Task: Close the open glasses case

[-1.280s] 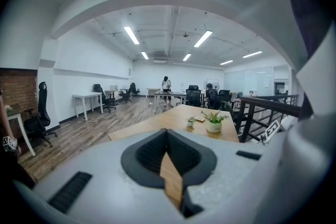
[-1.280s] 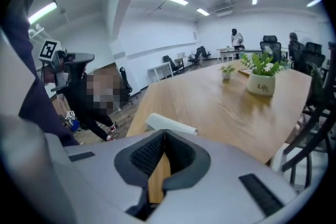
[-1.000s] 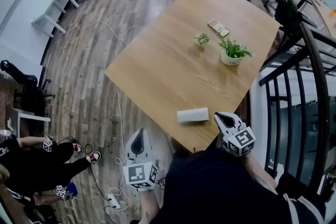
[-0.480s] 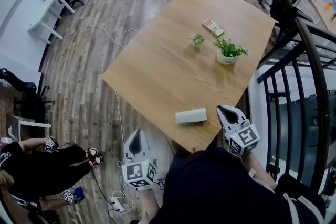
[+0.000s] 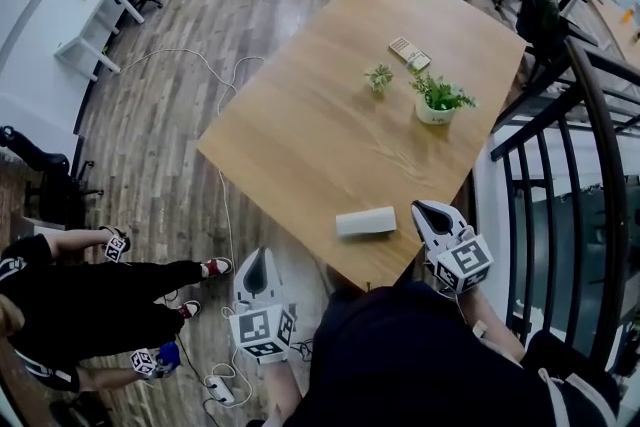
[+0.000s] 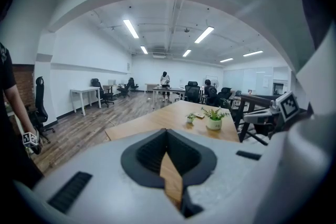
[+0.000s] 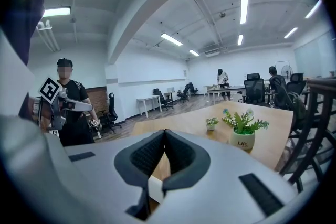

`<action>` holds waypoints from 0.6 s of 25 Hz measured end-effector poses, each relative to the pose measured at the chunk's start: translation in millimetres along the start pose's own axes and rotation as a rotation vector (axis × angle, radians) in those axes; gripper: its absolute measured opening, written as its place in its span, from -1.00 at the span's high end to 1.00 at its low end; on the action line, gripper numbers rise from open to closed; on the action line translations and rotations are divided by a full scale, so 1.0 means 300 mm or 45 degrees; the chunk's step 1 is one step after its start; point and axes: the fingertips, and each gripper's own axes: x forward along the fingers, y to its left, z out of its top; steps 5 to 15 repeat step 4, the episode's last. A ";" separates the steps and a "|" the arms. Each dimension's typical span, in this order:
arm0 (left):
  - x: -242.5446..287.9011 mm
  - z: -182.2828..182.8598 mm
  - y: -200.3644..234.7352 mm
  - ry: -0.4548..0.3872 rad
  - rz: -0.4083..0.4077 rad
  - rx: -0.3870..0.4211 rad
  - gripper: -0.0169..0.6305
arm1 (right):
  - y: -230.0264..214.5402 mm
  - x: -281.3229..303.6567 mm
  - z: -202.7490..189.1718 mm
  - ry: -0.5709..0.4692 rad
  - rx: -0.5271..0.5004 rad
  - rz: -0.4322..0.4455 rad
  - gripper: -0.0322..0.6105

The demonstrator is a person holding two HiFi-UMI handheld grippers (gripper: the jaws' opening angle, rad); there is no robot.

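Wide wooden tabletop [image 5: 320, 135] over a plank floor [image 5: 180, 115]. Off its near edge, left tool [image 5: 259, 261], jaws pressed together on nothing. At the near corner, right tool [image 5: 428, 211], jaws likewise pressed together and empty, just beside the right end of the white glasses case [image 5: 366, 221]. Case lying flat close to the near edge, lid down, contents unseen. Farther back, white pot [image 5: 434, 113] holding a leafy green plant; near it a tinier potted sprig [image 5: 380, 77] and a small flat box [image 5: 411, 52].
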 end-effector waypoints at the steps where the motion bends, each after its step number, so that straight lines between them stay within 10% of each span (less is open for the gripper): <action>1: 0.001 -0.002 -0.002 0.002 -0.002 0.000 0.95 | 0.003 0.000 -0.001 0.008 0.001 0.003 0.85; 15: 0.004 -0.006 -0.011 0.010 -0.009 0.001 0.95 | 0.008 -0.002 -0.004 0.027 0.010 0.011 0.85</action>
